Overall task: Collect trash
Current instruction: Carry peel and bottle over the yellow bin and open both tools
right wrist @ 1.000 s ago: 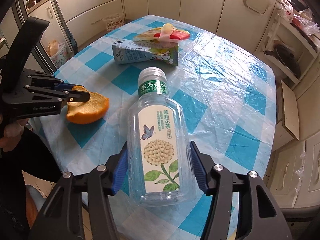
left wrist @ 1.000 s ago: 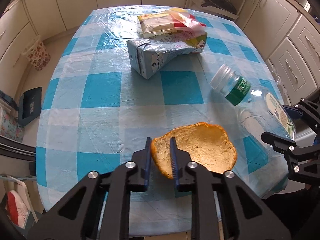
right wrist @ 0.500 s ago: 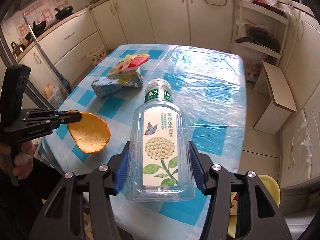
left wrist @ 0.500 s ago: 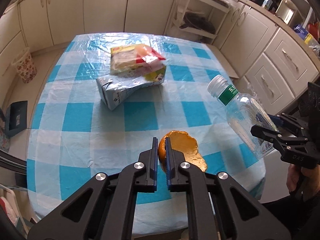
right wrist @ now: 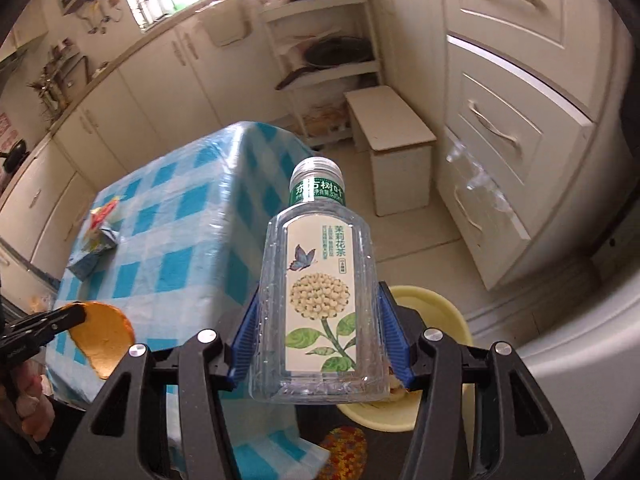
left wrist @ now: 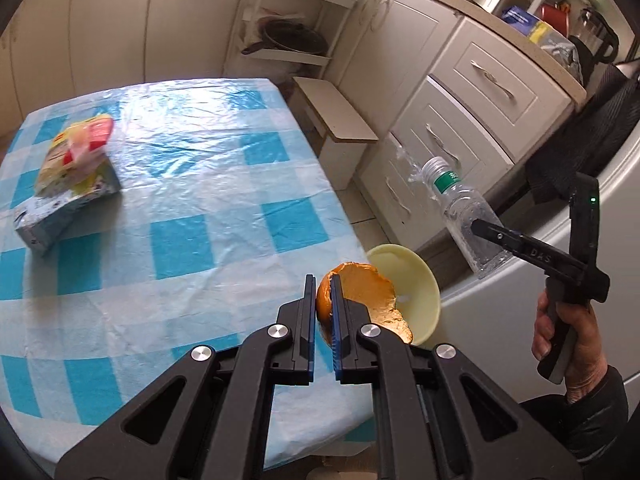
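Observation:
My left gripper (left wrist: 322,288) is shut on an orange peel (left wrist: 370,300) and holds it in the air at the table's right edge, over a pale yellow bin (left wrist: 418,276) on the floor. The peel also shows in the right wrist view (right wrist: 106,336). My right gripper (right wrist: 318,320) is shut on an empty clear tea bottle (right wrist: 320,280) with a green neck label, held above the yellow bin (right wrist: 440,312). The bottle also shows in the left wrist view (left wrist: 466,220). A crushed milk carton (left wrist: 60,208) with a yellow and red wrapper (left wrist: 76,148) on it lies on the table.
The table has a blue and white checked cloth (left wrist: 192,184) under clear plastic. A small white step stool (left wrist: 340,128) stands beside it. White drawers (right wrist: 512,128) and cabinets line the right side. A shelf with a pan (left wrist: 292,40) stands behind.
Both grippers have lifted their loads off the table and swung right, toward the yellow bin on the floor. The peel and the bottle are now in the air.

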Tool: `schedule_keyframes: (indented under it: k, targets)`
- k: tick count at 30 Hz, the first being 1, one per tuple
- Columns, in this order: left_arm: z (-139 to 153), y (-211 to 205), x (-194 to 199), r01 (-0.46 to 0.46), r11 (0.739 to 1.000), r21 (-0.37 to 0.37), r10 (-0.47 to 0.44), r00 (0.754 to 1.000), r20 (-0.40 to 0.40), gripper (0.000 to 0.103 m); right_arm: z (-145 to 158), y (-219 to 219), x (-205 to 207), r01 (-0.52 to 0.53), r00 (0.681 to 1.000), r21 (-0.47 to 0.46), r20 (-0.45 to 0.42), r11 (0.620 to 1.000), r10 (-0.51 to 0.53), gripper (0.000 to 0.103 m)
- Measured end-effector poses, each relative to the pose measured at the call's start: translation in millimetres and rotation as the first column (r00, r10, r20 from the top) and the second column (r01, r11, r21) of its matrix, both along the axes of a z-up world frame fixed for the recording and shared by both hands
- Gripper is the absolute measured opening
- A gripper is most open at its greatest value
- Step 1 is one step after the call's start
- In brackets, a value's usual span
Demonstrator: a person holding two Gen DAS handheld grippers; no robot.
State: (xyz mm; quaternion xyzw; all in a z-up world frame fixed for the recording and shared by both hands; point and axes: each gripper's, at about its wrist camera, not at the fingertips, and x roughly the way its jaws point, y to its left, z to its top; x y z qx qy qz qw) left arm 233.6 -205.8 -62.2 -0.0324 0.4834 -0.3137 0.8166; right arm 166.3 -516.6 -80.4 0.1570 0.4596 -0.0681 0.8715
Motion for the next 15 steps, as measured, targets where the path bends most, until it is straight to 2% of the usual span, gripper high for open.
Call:
schedule_keyframes:
  k: [5, 10, 12, 15]
  targets:
    - [-8, -52, -10, 0.066, 0.998, -0.007, -0.066, 0.998, -0.018, 0.006, -51, -32, -10, 0.036, 0.985, -0.022, -0.167, 0.999, -0.039, 0.054]
    - [-20, -97, -18, 0.104, 0.994, 0.038, -0.104, 0.994, -0.02, 0.006, -89, -49, -4, 0.044, 0.956, -0.026, -0.289, 0.999, -0.049, 0.057]
    - [-26, -114, -20, 0.111, 0.992, 0.063, -0.11, 0.994, -0.02, 0.006, -84, -55, -2, 0.074, 0.96, -0.022, -0.269, 0.997, -0.077, 0.062]
    - [-40, -138, -21, 0.117, 0.988, 0.101, -0.114, 0.993, -0.037, 0.006, -62, -61, -5, 0.128, 0.975, -0.008, -0.182, 0.992, -0.127, 0.069]
